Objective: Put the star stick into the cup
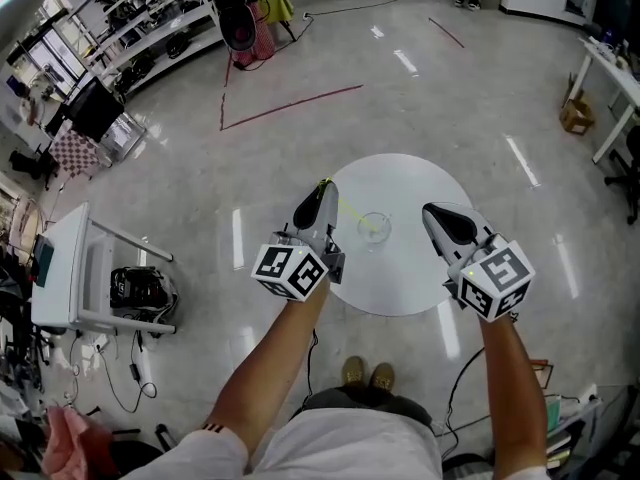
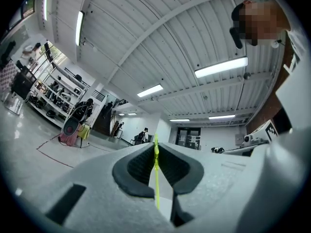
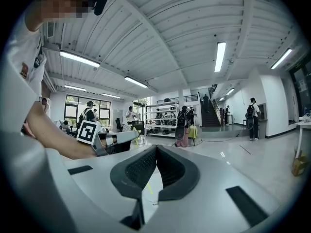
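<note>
My left gripper point(image 1: 324, 188) is shut on the thin yellow-green star stick point(image 1: 350, 209), above the left edge of the round white table point(image 1: 420, 183). The stick slants from the jaws toward the clear cup point(image 1: 374, 229), which stands near the table's middle. I cannot tell whether its tip is inside the cup. In the left gripper view the stick point(image 2: 156, 174) runs upright between the closed pads point(image 2: 138, 171). My right gripper point(image 1: 438, 213) hovers over the table to the right of the cup, jaws shut with nothing between them. In the right gripper view, the left gripper point(image 3: 119, 141) shows at the left.
The table stands on a glossy grey floor marked with red tape lines point(image 1: 290, 106). A white cart point(image 1: 65, 268) with cables is at the left, shelving point(image 1: 150, 18) stands at the far left, and a desk point(image 1: 610, 78) at the right. Several people stand far off in the gripper views.
</note>
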`<state>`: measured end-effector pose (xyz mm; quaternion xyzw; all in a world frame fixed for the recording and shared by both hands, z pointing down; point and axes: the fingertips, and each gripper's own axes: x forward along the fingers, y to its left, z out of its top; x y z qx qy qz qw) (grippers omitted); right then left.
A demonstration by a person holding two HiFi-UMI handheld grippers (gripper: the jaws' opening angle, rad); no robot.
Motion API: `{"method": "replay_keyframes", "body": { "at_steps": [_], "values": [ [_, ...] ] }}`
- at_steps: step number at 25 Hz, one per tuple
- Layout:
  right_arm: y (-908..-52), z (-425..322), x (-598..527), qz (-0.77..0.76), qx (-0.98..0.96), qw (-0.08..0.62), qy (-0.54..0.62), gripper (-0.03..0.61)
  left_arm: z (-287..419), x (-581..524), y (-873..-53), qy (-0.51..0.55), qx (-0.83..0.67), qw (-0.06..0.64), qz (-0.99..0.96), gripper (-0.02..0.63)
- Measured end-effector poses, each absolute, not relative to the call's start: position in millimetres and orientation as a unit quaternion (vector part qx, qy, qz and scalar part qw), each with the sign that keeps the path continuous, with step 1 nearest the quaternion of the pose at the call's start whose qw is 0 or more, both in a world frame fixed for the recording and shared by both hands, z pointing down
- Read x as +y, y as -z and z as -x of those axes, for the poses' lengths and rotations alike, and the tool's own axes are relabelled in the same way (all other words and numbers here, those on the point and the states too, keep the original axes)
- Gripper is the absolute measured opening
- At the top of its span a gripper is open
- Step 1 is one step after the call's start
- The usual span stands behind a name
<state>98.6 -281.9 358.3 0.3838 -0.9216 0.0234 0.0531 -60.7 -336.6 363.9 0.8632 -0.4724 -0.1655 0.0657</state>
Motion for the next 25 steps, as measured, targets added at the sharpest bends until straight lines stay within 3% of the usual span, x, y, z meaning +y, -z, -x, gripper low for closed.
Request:
{"method": "replay_keyframes", "body": {
  "at_steps": [25],
  "values": [
    [-396.6, -104.5, -303.6, -0.411, -0.907, 0.068, -0.065, 0.012, 22.2, -378.4, -442.0, 0.096, -0.431, 0.103, -0.891, 0.031]
  ]
}}
